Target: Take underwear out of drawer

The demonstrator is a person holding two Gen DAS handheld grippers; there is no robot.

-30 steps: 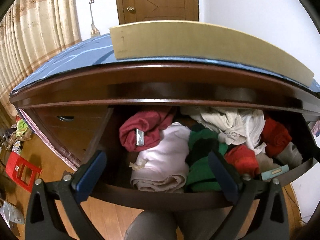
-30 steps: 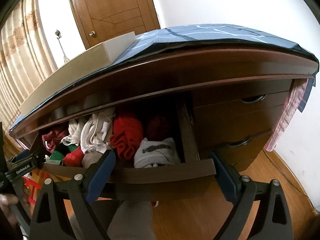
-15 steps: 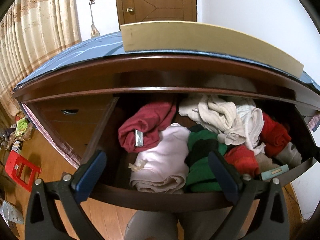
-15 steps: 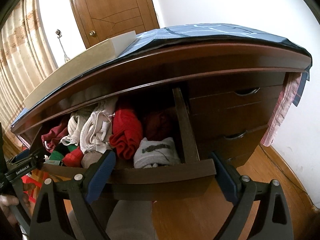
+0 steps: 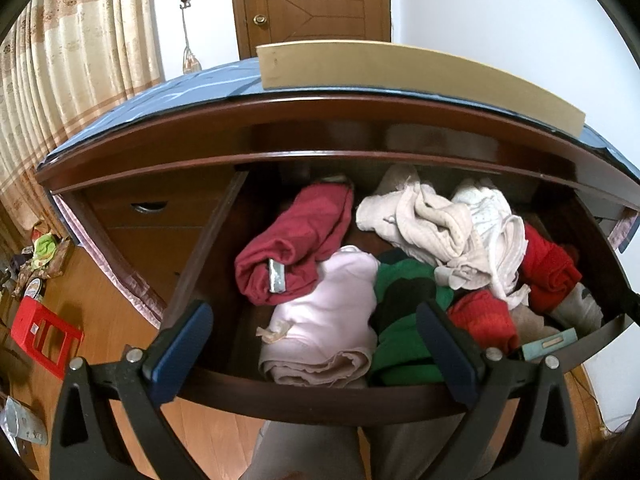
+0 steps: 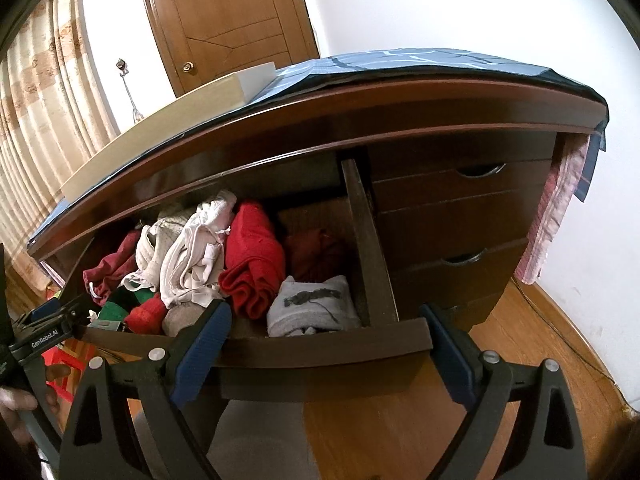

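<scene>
The dresser's wide drawer (image 5: 320, 396) stands pulled out, full of rolled and crumpled clothes. On its left lie a dark red roll (image 5: 292, 244) and a pale pink folded piece (image 5: 332, 316), with a green and black one (image 5: 404, 320) beside them. A cream and white underwear heap (image 5: 440, 228) lies at the back, red pieces (image 5: 548, 268) to the right. My left gripper (image 5: 312, 348) hangs open over the front rail. My right gripper (image 6: 326, 346) is open at the drawer's right end (image 6: 320, 348), near a grey piece (image 6: 312, 304) and a red roll (image 6: 252, 256). The left gripper (image 6: 40, 332) shows at the far left.
A long tan box (image 5: 400, 76) lies on the blue cloth (image 5: 180, 92) covering the dresser top. Closed drawers (image 6: 460, 200) sit right of the open one. A red stool (image 5: 44, 336) and clutter stand on the wooden floor at left. The person's legs (image 5: 320, 452) are under the drawer.
The drawer has slid further out from under the dresser top, so more of the clothes at the back shows. Both grippers stay open at the front rail.
</scene>
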